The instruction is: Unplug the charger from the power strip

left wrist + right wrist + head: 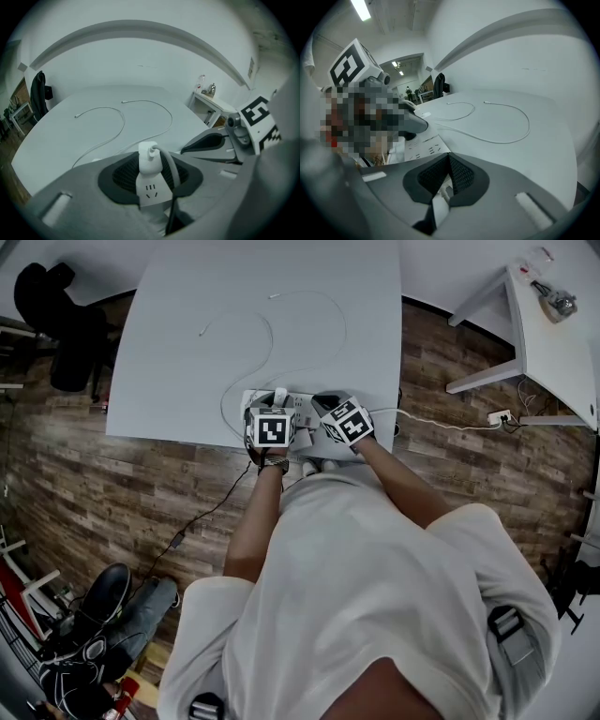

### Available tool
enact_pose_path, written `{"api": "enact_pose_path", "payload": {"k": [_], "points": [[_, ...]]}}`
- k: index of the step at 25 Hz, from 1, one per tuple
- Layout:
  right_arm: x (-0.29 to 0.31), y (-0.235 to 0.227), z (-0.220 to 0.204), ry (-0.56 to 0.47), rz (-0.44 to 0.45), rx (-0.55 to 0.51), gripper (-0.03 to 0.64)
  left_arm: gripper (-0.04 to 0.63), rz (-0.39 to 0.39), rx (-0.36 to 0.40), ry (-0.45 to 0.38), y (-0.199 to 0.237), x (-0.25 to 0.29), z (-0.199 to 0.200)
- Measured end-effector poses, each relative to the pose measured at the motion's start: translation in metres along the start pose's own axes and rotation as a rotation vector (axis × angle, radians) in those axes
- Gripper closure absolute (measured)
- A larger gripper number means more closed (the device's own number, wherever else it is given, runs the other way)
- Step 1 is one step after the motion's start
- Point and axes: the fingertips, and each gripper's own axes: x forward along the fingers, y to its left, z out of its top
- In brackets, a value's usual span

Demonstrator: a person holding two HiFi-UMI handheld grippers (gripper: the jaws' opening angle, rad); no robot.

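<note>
A white power strip lies at the near edge of the white table. In the left gripper view a white charger stands on the strip's face, and its cable curls out to the right. My left gripper has a dark pad against each side of the charger. My right gripper is just right of it. In the right gripper view its jaws are nearly together on a white piece, apparently the strip's end. The strip's sockets show to its left.
A thin white cable loops loose over the table. The strip's cord runs right to a plug on the wooden floor. A black chair stands at the left, a white side table at the right.
</note>
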Motion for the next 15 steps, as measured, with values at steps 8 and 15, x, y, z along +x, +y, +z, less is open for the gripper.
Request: {"api": "enact_pose_path", "payload": {"k": [8, 15], "points": [[0.0009, 0.0012, -0.0012, -0.001, -0.004, 0.002, 0.617, 0.453, -0.019, -0.049, -0.012, 0.0028, -0.0002, -0.0016], [0.0005, 0.0017, -0.0002, 0.001, -0.003, 0.003, 0.617, 0.453, -0.056, -0.159, -0.035, 0.0069, -0.0027, -0.0002]]}}
